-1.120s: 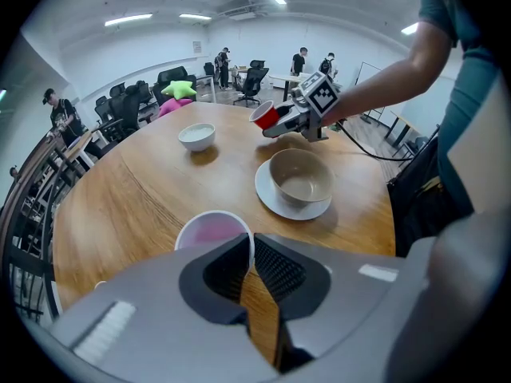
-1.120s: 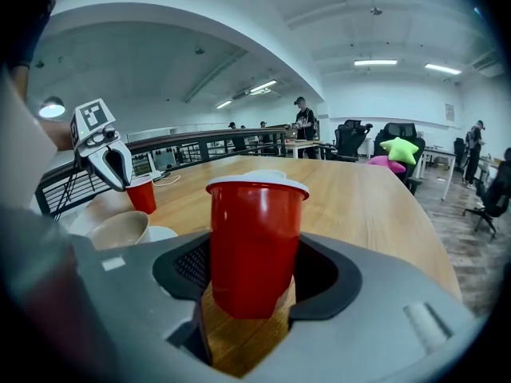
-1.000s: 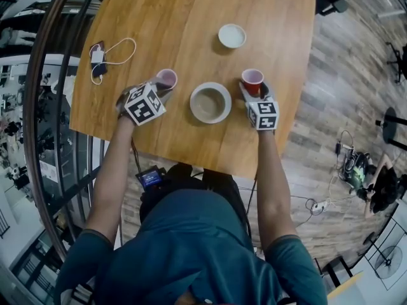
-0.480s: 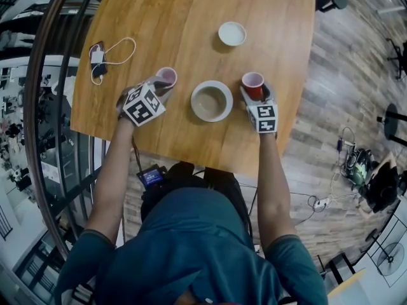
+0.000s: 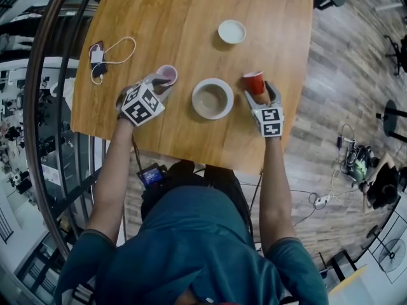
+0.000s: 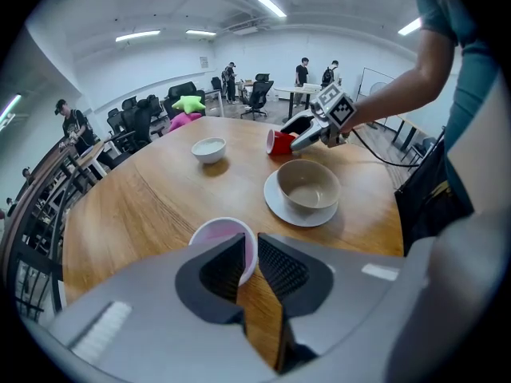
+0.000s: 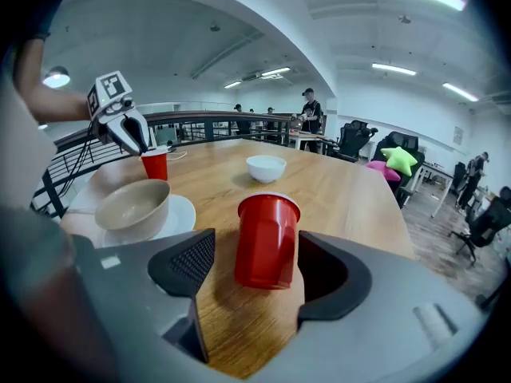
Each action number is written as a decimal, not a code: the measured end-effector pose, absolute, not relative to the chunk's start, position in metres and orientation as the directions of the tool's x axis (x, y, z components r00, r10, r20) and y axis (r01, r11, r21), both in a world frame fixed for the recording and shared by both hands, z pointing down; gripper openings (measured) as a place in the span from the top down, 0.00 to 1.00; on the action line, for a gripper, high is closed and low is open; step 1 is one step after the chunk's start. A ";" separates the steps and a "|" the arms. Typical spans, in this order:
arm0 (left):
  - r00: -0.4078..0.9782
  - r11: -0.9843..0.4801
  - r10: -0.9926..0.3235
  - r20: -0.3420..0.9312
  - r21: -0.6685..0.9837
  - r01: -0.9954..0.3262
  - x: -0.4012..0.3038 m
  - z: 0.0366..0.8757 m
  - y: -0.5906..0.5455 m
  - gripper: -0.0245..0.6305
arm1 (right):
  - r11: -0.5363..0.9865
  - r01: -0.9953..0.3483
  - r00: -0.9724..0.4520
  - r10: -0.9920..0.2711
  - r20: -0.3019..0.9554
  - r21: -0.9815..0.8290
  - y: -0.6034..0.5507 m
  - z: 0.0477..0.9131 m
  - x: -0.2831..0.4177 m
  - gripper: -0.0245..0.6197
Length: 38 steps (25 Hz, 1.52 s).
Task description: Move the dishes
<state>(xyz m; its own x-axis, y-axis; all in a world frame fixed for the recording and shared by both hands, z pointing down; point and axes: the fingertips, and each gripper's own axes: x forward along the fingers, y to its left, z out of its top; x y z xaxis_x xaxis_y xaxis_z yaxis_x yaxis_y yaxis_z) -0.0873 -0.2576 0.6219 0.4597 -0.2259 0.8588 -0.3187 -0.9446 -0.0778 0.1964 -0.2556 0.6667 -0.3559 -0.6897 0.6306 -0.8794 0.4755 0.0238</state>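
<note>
Wooden tabletop [image 5: 191, 18], seen from above, with the person seated at the near edge and one hand-held gripper in each hand.

Left hand-held gripper [image 6: 249, 250] is at the pink cup [image 6: 215, 234], which sits upright on the tabletop toward the left side. One pad is inside the cup, the other outside, with the rim wall between them. The jaws have just been opening. The gap is narrow, and the outer pad stands a sliver off the wall, so there is no clamp now. From above, this gripper [image 5: 160, 82] angles down onto the cup [image 5: 167, 74] from the near side.

Right hand-held gripper [image 7: 255, 266] has its jaws spread wide, and they have just been opening further. The red cup [image 7: 267, 242] stands upright on the wood between the pads, with clear space on both sides and neither pad touching. From above, the gripper [image 5: 259, 93] and red cup [image 5: 254, 81] are near the right edge of the tabletop.

Between the two cups is a beige bowl [image 5: 212, 98] resting on a white plate [image 6: 279, 210]. It is apart from both grippers.

A small white bowl [image 5: 231, 31] sits farther back, alone, well apart from the rest.

At far left is a white charging cable [image 5: 121, 46], looped, with a small device at its end.
</note>
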 end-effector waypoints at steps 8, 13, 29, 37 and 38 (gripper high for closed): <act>0.469 -0.938 -0.253 0.846 -0.097 -0.332 -0.090 0.609 -0.258 0.89 | 0.392 -0.919 -0.281 -0.591 0.756 -0.036 -0.291 0.663 0.213 0.48; 0.472 -0.933 -0.270 0.839 -0.107 -0.345 -0.095 0.604 -0.258 0.89 | 0.353 -0.935 -0.203 -0.562 0.802 0.011 -0.302 0.663 0.221 0.54; 0.479 -0.930 -0.286 0.830 -0.120 -0.347 -0.103 0.597 -0.257 0.89 | 0.320 -0.940 -0.329 -0.767 0.550 -0.117 -0.276 0.666 0.210 0.53; 0.497 -0.923 -0.294 0.816 -0.106 -0.371 -0.103 0.592 -0.254 0.89 | 0.673 -0.739 -0.487 -0.564 0.666 0.029 -0.267 0.610 0.194 0.53; 0.499 -0.921 -0.294 0.815 -0.104 -0.374 -0.104 0.592 -0.254 0.89 | 0.737 -0.674 -0.498 -0.509 0.702 0.056 -0.267 0.607 0.190 0.53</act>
